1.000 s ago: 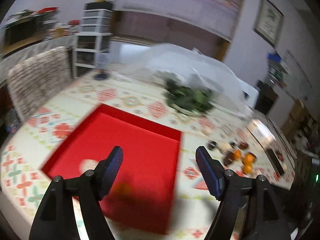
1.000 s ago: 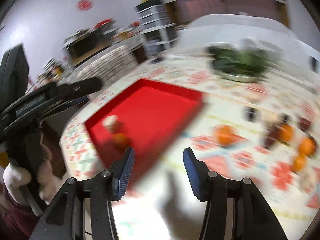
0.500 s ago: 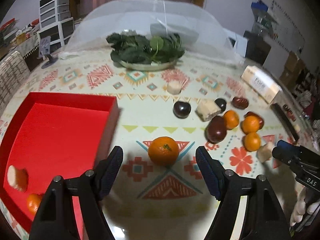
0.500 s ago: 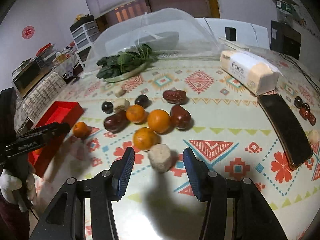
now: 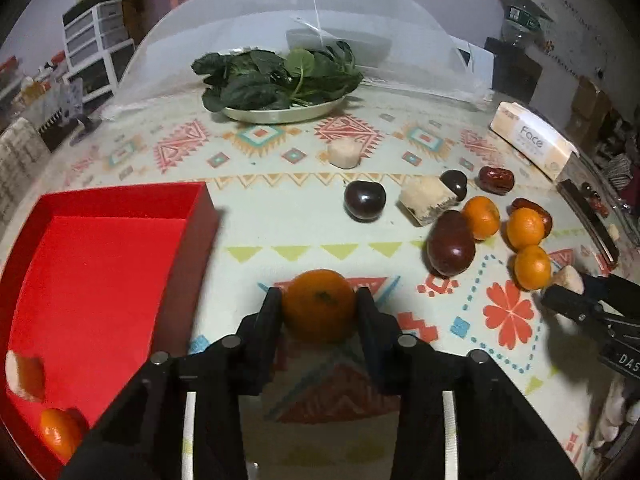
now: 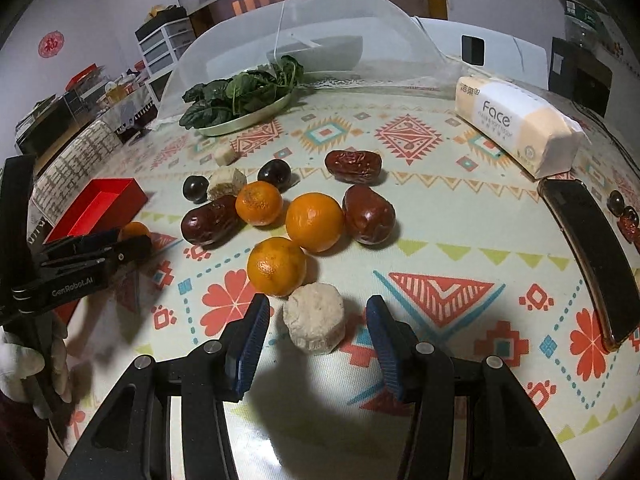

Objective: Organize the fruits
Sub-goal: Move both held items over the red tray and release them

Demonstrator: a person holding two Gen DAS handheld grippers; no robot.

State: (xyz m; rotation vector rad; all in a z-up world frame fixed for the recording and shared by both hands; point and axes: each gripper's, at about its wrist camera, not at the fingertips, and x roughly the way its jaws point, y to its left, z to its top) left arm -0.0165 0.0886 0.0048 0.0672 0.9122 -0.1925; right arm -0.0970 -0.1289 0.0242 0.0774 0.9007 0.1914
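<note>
Left wrist view shows a mandarin [image 5: 319,305] on the patterned tablecloth [image 5: 280,184], just right of the red tray [image 5: 100,264], with the left gripper [image 5: 319,312] closed onto it, one finger against each side. It is round, so it has no long axis to speak of; its stem dimple faces up and slightly toward the camera. By my reading the step in hand is the grasp itself, and the next move calls for a lift clear of the cloth and a carry leftward over the tray wall, with a release inside on the bare red floor, away from the small mandarin [image 5: 58,432] and the pale cut piece [image 5: 24,376] lying in the tray's near corner.

Right of the tray, well apart from it, sits the loose cluster: three mandarins [image 6: 314,222], glossy red jujubes [image 6: 370,216] and dark round fruits [image 6: 274,174]. Nearest the camera in the right wrist view, a pale peeled chunk [image 6: 315,324] lies between the spread fingers of the right gripper [image 6: 316,334], which are open and not touching it. Closing there looks like that hand's next move. The chunk sits upright, flat face up, touching the nearest mandarin [image 6: 276,266].
</note>
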